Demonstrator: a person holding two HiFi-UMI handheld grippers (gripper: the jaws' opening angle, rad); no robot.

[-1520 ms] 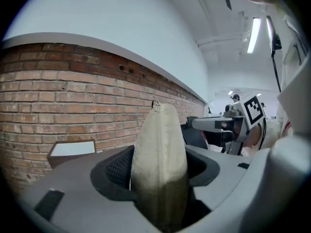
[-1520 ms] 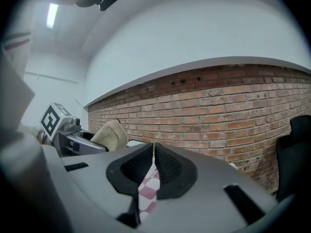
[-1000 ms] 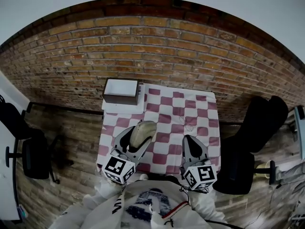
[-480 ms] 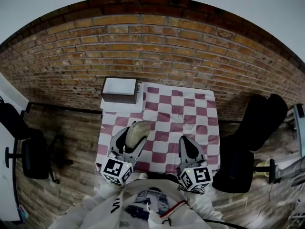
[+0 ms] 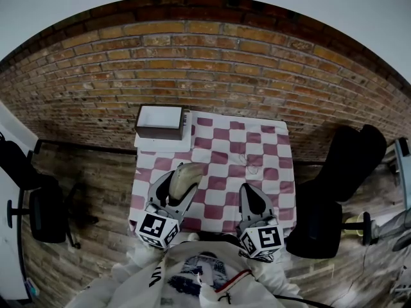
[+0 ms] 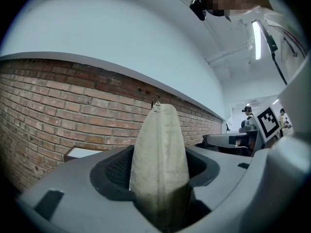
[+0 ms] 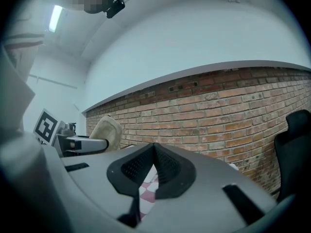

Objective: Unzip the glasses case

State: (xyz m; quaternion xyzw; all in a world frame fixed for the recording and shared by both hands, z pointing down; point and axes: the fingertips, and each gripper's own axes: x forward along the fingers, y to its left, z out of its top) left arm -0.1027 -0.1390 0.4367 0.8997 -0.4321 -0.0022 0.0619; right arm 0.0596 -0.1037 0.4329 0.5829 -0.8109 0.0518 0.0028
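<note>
a long brick wall (image 5: 205, 63) is running behind everything, with a pale plain wall rising above it and wood-patterned flooring below. a small table (image 5: 277, 147) covered in a red and white checked cloth is standing against the bricks, and everything else is being placed from it.

at the table's far left corner a shallow open box (image 5: 160, 122) with a white inside is sitting. a black chair (image 5: 350, 165) is standing just off the table's right side, and a black office chair (image 5: 38, 204) is standing well off its left side.

the person is standing at the table's near edge, holding both tools out level towards the bricks. the left gripper (image 5: 178, 186) is reaching over the near left part of the table, and its jaws are clamping the beige glasses case (image 5: 187, 172) between the pads. the case is lying with its long axis along the gripper's own line, pointing away from the person towards the far side of the table, with its rounded free end sticking out past the jaw tips. it is turned on edge, so that its narrow side is facing up, and a small zip pull (image 6: 155, 105) is sitting at the far tip. the zip is looking closed.

the right gripper (image 5: 249, 190) is hovering over the near right part of the table, well apart from the case. its jaws are pressing together with nothing between them, and only checked cloth is showing beneath them.
</note>
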